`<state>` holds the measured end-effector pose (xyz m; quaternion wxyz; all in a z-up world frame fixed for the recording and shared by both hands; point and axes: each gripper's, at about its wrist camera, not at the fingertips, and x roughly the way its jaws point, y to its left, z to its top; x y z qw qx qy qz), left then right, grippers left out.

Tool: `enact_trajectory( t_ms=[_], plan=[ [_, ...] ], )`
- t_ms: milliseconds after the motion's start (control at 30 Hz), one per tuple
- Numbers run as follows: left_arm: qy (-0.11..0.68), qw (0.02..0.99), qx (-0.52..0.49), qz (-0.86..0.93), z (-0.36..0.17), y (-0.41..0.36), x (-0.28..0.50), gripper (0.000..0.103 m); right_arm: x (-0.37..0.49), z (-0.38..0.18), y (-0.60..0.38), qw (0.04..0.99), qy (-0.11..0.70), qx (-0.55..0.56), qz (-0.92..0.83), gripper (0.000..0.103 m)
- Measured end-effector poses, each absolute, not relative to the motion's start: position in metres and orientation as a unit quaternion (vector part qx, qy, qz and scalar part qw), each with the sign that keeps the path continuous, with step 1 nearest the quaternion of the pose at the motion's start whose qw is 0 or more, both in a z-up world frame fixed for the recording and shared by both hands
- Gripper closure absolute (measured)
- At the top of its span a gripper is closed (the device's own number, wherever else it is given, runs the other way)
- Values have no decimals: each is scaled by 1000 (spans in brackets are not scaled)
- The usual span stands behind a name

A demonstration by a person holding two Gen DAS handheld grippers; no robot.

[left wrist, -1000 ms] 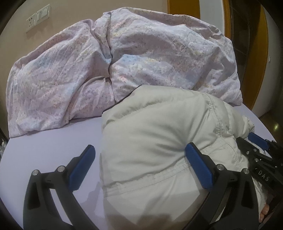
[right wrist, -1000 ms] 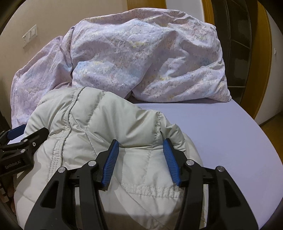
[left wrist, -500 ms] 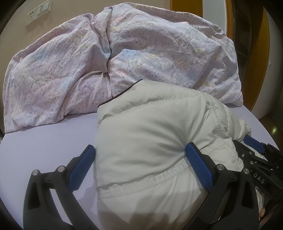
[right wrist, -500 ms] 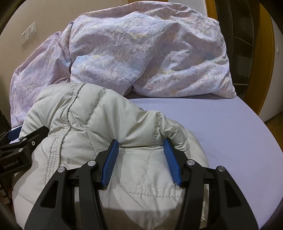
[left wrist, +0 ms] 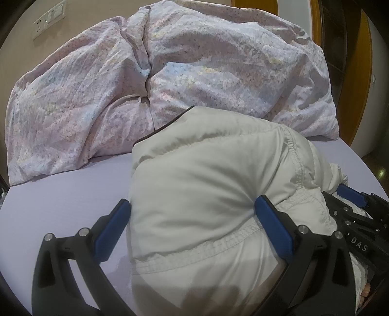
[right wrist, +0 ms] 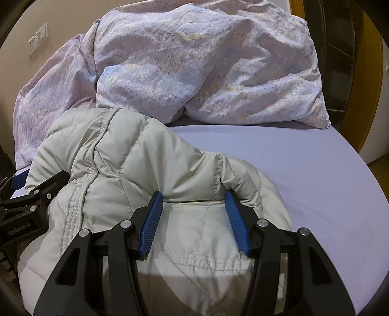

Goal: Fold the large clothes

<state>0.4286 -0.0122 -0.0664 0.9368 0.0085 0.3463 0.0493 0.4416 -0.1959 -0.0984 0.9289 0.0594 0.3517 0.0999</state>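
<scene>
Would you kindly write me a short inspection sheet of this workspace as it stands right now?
Surface: lavender bed sheet, smooth where bare.
Job's things: pale grey padded jacket bunched in a puffy heap at the near edge.
Clutter: floral duvet piled behind the jacket, touching it.
Grippers: left gripper has its fingers spread wide, with the jacket bulging between them; right gripper has its fingers apart around a jacket fold, grip unclear.
Cables: nothing seen.
Surroundings: beige wall with switch plate; wooden door frame on the right.
</scene>
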Motion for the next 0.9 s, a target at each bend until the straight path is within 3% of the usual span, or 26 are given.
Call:
enact_trajectory(
  t_ms=[900],
  plan=[
    [342, 938, 18, 56, -68, -12, 430, 2, 442, -100, -197, 929, 348, 68, 103, 47]
  ],
)
